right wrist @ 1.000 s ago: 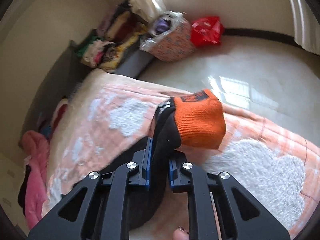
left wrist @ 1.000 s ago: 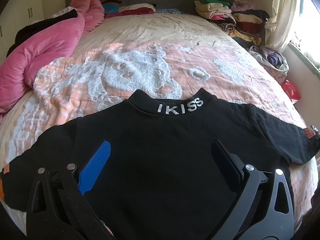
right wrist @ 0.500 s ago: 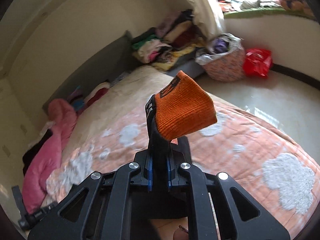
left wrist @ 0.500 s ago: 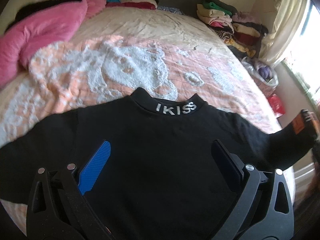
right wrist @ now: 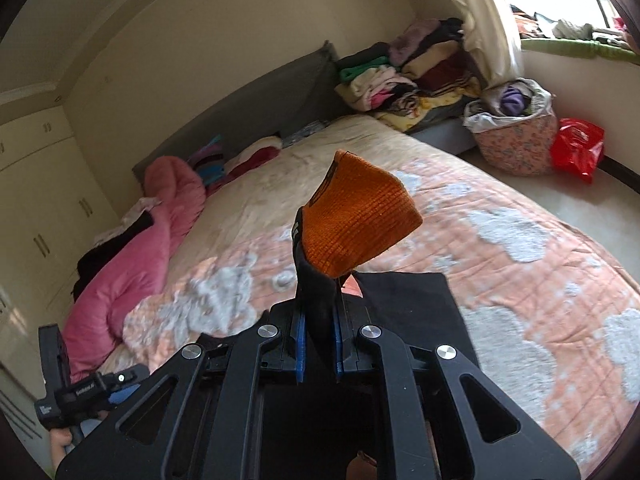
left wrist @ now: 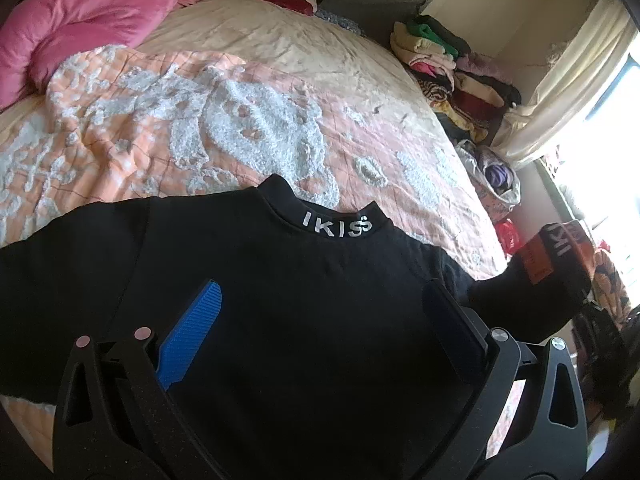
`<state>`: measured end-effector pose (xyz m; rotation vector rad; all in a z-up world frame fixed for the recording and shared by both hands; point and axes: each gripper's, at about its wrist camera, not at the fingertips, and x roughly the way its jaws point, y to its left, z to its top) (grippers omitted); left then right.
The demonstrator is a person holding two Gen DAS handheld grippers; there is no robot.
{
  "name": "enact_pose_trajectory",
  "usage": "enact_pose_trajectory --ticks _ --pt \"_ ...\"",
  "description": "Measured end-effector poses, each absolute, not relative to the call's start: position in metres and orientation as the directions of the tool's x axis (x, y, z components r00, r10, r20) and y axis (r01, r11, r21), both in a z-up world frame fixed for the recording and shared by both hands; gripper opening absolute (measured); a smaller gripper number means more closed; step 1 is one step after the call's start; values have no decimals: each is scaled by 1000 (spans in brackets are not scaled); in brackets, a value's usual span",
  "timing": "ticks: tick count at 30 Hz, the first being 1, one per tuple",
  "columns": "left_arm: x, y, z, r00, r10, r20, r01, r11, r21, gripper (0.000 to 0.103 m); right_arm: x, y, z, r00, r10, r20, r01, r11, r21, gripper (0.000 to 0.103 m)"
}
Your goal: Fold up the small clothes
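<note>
Left wrist view: your black sweater [left wrist: 304, 320] lies flat, back up, on the orange quilt [left wrist: 192, 128], one sleeve lifted.

From the left: the left sleeve [left wrist: 60, 264] lies spread on the quilt, and your left gripper [left wrist: 320, 320] hovers over the sweater's body with jaws wide apart and nothing between them. The "IKISS" collar [left wrist: 336, 226] points up the bed. At the right, your right gripper [right wrist: 318, 344] is clamped on the right sleeve [left wrist: 532, 292] just below its orange cuff [right wrist: 356, 228], holding it off the bed. To fold well, carry that cuff across the back toward the middle, keep the crease straight at the shoulder, lay it flat before releasing, and use the left gripper to pin the body so it won't drag.
</note>
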<state>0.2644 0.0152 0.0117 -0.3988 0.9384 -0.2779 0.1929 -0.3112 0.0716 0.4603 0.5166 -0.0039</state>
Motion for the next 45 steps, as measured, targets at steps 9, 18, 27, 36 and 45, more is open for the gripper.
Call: enact_pose_trajectory --ticks 9,18,27,36,45 --pt "266 33 7 552 -448 -703 36 855 -517 94 207 -255 64 853 148 -500 58 926 372 9" --pt "264 45 -4 518 -526 -674 35 801 -598 94 224 -202 39 802 184 -568 -11 956 294 9" --pt "270 59 -32 476 -604 -640 -22 719 -694 94 231 -152 0 727 218 -652 -85 970 230 12" --pt "270 62 -55 442 -652 -616 -71 659 -749 94 215 -128 -25 676 259 -690 -144 965 221 39" --pt "267 47 -64 414 -658 -629 -53 673 -738 92 182 -126 -27 642 325 -695 -213 946 246 57"
